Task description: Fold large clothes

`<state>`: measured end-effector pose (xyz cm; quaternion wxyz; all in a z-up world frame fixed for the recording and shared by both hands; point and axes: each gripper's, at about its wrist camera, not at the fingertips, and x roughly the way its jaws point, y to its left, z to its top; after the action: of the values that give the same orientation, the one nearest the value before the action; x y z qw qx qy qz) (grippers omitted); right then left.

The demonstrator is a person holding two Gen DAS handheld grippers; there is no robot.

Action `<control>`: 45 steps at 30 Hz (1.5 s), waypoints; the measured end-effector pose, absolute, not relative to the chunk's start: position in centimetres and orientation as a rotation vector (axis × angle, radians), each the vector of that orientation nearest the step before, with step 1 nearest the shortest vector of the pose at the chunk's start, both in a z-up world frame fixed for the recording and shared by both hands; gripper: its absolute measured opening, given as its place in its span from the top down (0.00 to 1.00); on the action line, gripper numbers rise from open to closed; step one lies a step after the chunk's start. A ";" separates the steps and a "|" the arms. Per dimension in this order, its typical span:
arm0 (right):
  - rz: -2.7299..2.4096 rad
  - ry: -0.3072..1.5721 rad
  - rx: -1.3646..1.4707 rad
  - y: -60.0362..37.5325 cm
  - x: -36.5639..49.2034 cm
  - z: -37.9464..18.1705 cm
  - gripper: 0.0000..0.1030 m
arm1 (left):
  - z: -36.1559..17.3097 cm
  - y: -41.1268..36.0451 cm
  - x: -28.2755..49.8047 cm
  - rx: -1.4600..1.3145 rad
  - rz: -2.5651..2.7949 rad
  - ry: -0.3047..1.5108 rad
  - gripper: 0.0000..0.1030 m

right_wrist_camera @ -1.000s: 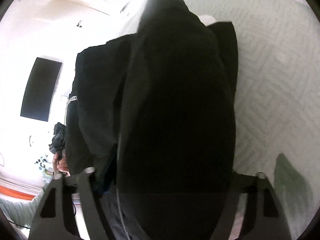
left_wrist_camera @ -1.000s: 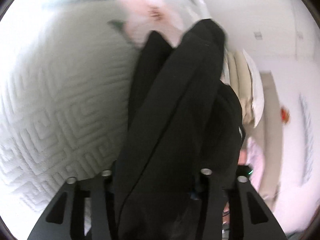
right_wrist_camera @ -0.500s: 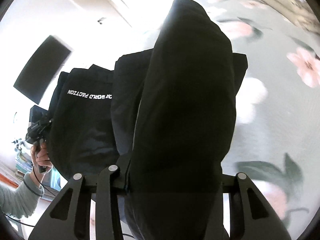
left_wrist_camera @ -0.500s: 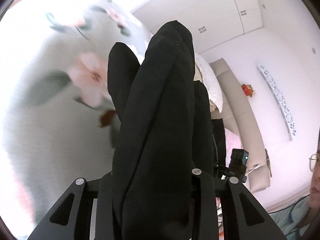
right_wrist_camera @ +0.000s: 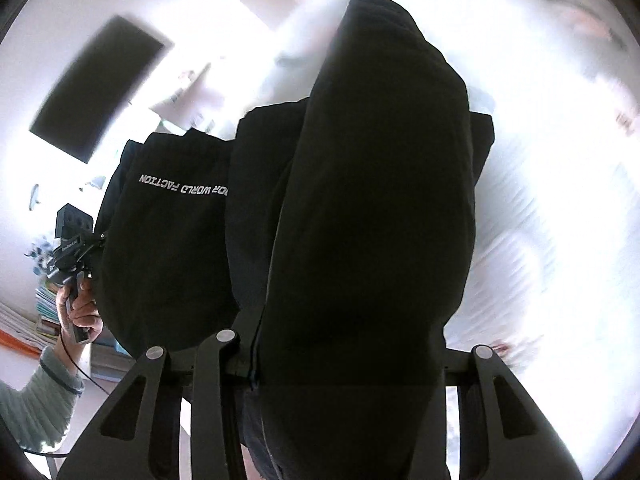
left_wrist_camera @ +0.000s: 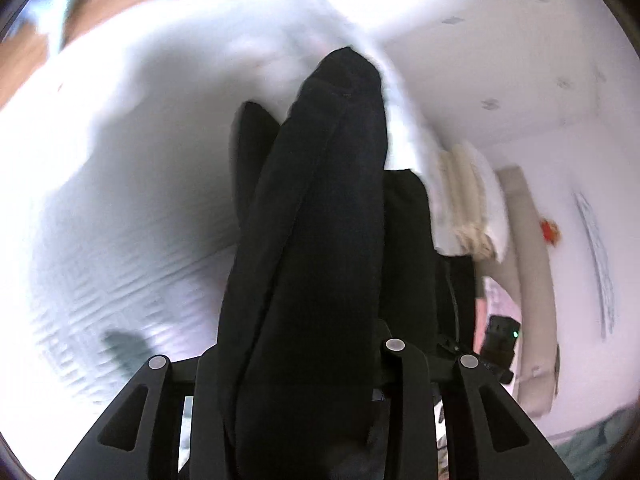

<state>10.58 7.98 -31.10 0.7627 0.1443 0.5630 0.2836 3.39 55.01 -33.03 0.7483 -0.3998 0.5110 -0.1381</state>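
— Between the two grippers, what hangs there?

— One black garment (right_wrist_camera: 360, 220), thick and folded on itself into heavy rolls, held up off the white quilted bed (left_wrist_camera: 120, 240). It carries a line of white lettering, upside down in the right wrist view; "WORLD FACTION" can be read, the rest is hidden by a fold.

— How do the jaws stand?

— The right gripper (right_wrist_camera: 332, 360) has a broad bundle of the cloth packed between its jaws, clamped on it. The left gripper (left_wrist_camera: 296, 360) has a narrower roll of the same garment filling its jaws; they are easing apart at this moment, the cloth still pressed between them.

— And counted?

— One garment, two grippers, one bed. In the right wrist view the left gripper shows at the far left, gripped by one hand (right_wrist_camera: 82, 312) with a pale ribbed sleeve (right_wrist_camera: 36, 400). A dark rectangle (right_wrist_camera: 100, 84) hangs on the wall behind. Much of the background is blurred.
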 end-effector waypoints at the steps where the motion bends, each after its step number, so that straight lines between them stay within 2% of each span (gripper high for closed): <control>1: 0.574 1.254 0.297 8.5 10.5 -33.0 0.54 | -35.2 56.2 3.0 -0.924 -0.270 1.131 0.62; 2: 0.537 1.271 0.307 8.1 10.5 -34.2 0.52 | -38.3 57.8 2.4 -1.030 -0.237 1.138 0.60; 4: 0.507 1.304 0.450 5.8 10.6 -36.8 0.45 | -43.2 60.1 1.1 -1.298 -0.255 1.101 0.41; 6: 0.497 1.333 0.582 4.4 10.5 -38.2 0.42 | -44.3 60.4 0.5 -1.387 -0.285 1.075 0.41; 12: 0.428 1.395 0.563 2.7 10.1 -37.1 0.36 | -39.1 60.5 -0.4 -1.155 -0.208 1.173 0.40; 14: 0.403 1.404 0.544 2.4 9.8 -35.5 0.36 | -36.7 60.9 -1.6 -1.082 -0.152 1.182 0.40; 16: 0.372 1.410 0.502 2.0 9.1 -34.0 0.29 | -33.8 61.0 -3.1 -0.995 -0.093 1.171 0.40; 21: 0.247 1.359 0.364 0.6 10.1 -29.3 0.29 | -25.5 59.3 -7.6 -0.749 0.095 1.098 0.40; 23: 0.216 1.312 0.312 0.0 9.0 -25.9 0.29 | -21.5 56.3 -8.7 -0.616 0.131 1.044 0.40; 26: 0.260 1.236 0.290 1.1 6.4 -20.0 0.29 | -15.2 52.1 -11.0 -0.598 0.107 0.905 0.38; 31: 0.342 1.116 0.173 6.0 0.8 -9.6 0.28 | -5.7 43.7 -13.5 -0.444 0.107 0.790 0.38; 33: 0.350 1.060 0.094 6.6 -2.6 -5.8 0.27 | -1.3 40.7 -14.7 -0.351 0.121 0.748 0.36; 36: 0.332 0.983 0.054 8.3 -5.9 -0.1 0.18 | 3.5 37.0 -16.7 -0.249 0.148 0.699 0.24; 41: 0.240 0.909 0.032 9.7 -10.9 6.0 0.13 | 8.8 33.2 -19.8 -0.174 0.258 0.705 0.24; 45: 0.223 0.914 0.041 10.7 -13.0 7.1 0.12 | 9.6 31.3 -21.5 -0.159 0.245 0.748 0.24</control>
<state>-13.03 10.68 7.09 0.8911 0.0199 0.4404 0.1074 -21.49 31.28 9.61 0.9204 -0.0775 0.3642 0.1195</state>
